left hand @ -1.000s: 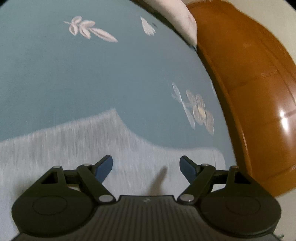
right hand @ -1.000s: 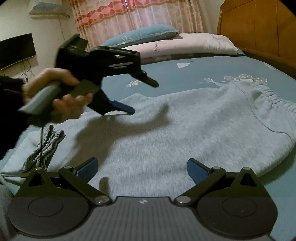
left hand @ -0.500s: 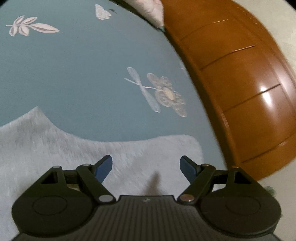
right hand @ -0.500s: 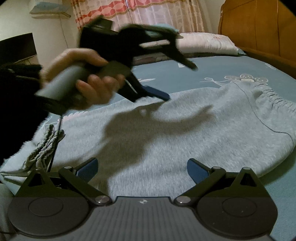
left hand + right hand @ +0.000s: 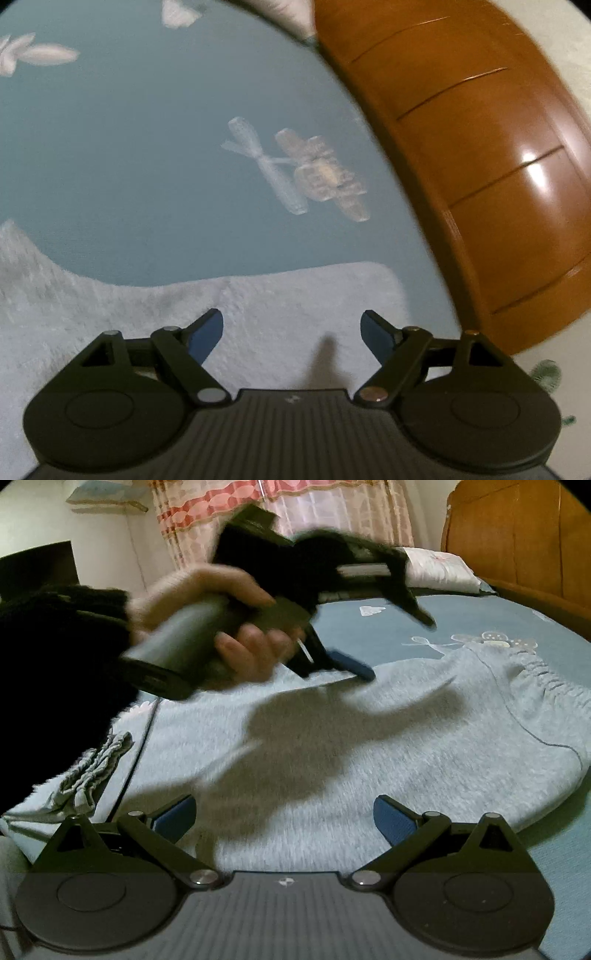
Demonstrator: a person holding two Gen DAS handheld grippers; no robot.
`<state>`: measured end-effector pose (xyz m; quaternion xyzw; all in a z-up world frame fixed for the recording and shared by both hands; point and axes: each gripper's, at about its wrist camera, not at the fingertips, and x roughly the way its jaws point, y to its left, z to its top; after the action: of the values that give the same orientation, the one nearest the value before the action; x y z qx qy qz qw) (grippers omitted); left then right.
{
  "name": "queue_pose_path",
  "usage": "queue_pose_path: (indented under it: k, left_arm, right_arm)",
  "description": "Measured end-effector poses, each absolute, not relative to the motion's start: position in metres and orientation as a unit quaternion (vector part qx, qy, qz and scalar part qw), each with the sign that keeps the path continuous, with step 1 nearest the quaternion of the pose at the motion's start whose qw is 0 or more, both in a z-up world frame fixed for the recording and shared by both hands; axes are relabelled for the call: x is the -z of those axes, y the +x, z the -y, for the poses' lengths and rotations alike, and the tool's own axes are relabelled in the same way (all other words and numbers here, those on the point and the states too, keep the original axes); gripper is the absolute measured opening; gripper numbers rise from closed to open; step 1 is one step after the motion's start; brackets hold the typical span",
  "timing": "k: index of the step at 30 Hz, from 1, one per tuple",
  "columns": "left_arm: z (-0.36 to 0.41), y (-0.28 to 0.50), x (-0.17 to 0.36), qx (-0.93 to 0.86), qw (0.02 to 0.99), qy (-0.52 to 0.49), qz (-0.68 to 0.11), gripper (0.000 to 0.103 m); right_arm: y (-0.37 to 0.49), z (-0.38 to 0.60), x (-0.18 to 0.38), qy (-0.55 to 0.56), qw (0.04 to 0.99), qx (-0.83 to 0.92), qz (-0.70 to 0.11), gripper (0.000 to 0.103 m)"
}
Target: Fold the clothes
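Note:
A light grey fleece garment (image 5: pixel 369 746) lies spread on the blue bedsheet (image 5: pixel 406 627), with a gathered waistband at the right (image 5: pixel 546 679) and a bunched cuff at the left (image 5: pixel 96 764). My right gripper (image 5: pixel 284 816) is open and empty, low over the garment's near edge. My left gripper (image 5: pixel 291 332) is open and empty, just above the garment's far edge (image 5: pixel 295 288). In the right wrist view the left gripper (image 5: pixel 399 642) hovers over the garment, held by a hand.
The blue sheet (image 5: pixel 147 166) has white flower prints (image 5: pixel 314 173). A wooden headboard (image 5: pixel 480 166) curves along the bed's far side. Pillows (image 5: pixel 436 568) lie by the headboard, with pink curtains (image 5: pixel 295 509) and a dark screen (image 5: pixel 37 568) beyond.
My left gripper has swept to the right across the garment, toward its waistband end and the headboard, staying open. The right gripper has not moved.

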<state>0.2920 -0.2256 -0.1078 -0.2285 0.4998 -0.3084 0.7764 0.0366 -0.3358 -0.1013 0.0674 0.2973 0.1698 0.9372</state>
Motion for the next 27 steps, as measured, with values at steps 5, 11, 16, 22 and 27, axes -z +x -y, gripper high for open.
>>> queue_pose_path:
  k: [5,11,16,22,27]
  left_arm:
    - [0.227,0.289,0.093,0.318,0.776,-0.232,-0.493,0.081]
    - [0.244,0.297,0.095,0.339,0.775,-0.21,-0.491,0.082]
    - [0.251,0.303,0.106,0.328,0.772,-0.207,-0.503,0.081]
    - [0.218,0.275,0.068,0.324,0.795,-0.174,-0.483,0.082]
    - [0.173,0.232,0.051,0.312,0.807,-0.163,-0.474,0.082]
  right_arm:
    - [0.032,0.344,0.1,0.079,0.936,-0.177,-0.294,0.103]
    - [0.032,0.349,0.099,0.099,0.935,-0.175,-0.292,0.103]
    - [0.031,0.348,0.1,0.095,0.935,-0.176,-0.293,0.103]
    - [0.032,0.348,0.101,0.098,0.934,-0.176,-0.293,0.103]
    - [0.037,0.351,0.104,0.118,0.934,-0.172,-0.289,0.103]
